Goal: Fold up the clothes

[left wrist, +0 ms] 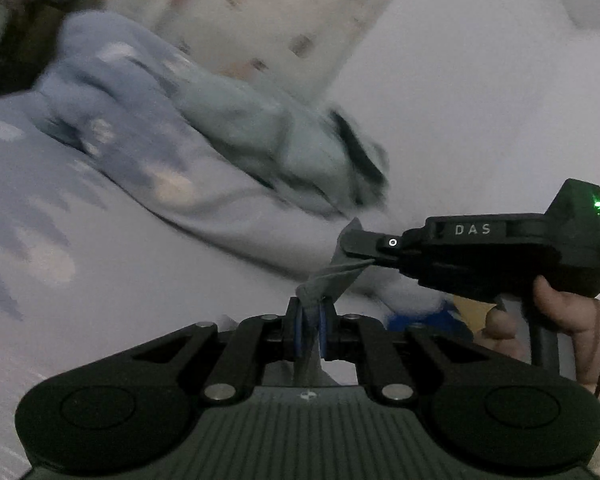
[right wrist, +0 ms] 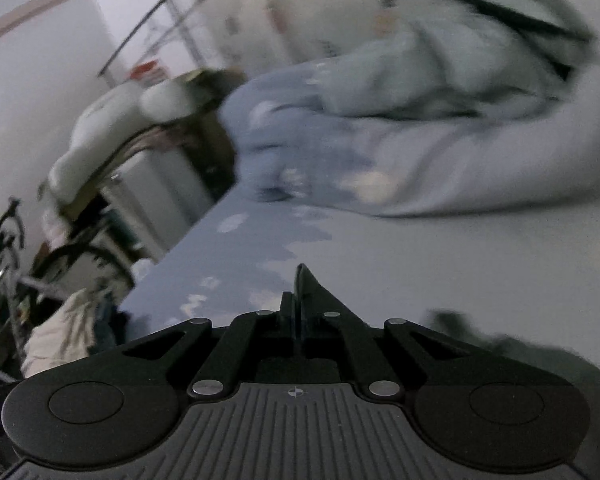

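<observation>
Both tongs pinch one small grey cloth (left wrist: 332, 276) held up over the bed. The left gripper (left wrist: 311, 322) is pressed shut on its lower edge, and the right gripper (left wrist: 358, 250) bites its top edge, so the cloth stretches flat for folding. The near side of the pale blue cloud-print bed sheet (left wrist: 100, 280) is bare, good room to lay it. A rumpled heap of light blue blanket and clothes (left wrist: 204, 128) fills the far side.

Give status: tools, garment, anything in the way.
Left tool and right tool both shut on grey garment. Garment off the bed. Crumpled blanket beyond; nothing blocking.
</observation>
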Demonstrator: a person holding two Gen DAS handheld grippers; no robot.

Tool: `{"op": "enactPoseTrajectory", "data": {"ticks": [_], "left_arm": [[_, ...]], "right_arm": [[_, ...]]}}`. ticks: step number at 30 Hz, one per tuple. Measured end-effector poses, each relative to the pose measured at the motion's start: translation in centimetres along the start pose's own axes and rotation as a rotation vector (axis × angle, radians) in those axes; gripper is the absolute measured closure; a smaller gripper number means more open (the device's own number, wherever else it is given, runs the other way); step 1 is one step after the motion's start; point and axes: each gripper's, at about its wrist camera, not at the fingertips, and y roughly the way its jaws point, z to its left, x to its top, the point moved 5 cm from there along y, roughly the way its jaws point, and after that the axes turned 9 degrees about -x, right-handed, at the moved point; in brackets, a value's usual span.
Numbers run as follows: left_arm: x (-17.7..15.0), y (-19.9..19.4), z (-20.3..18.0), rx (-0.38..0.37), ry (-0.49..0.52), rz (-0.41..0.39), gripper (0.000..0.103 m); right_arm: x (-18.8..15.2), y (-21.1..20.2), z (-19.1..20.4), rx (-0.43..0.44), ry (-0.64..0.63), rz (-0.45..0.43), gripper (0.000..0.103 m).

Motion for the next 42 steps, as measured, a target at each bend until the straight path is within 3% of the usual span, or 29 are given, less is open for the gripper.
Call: {"op": "enactPoseTrajectory", "data": {"ticks": [6, 11, 18, 26, 32, 42], "left_arm": [[5.0, -4.3, 8.0, 0.156, -0.045, -0.086, 0.093], [6.6, -6.8, 14.7, 0.287, -0.105, -0.128, 0.094], [8.3, -9.7, 23.1, 0.392, -0.208, -0.184, 0.094], [10.3, -9.5, 29.4, 0.453, -0.268, -0.217, 0.094], [11.1, -9.2, 33.4, 0.547, -0.267, -0.224, 0.095], [6.7, -8.4, 39.2, 0.624, -0.372, -0.146, 0.094]], "right_arm": [[3.1, 10.4, 11.3, 0.063, -0.142, 0.083, 0.1], [2.8, 19.0, 18.9, 0.092, -0.215, 0.156, 0.1], [1.2, 26.2, 27.6, 0.118, -0.294, 0.188, 0.1], [1.4, 33.2, 31.8, 0.093, -0.341, 0.191, 0.1], [1.2, 37.9, 34.3, 0.068, -0.383, 0.198, 0.1], [-4.6, 45.8, 35.2, 0.007, -0.474, 0.298, 0.1]]}}
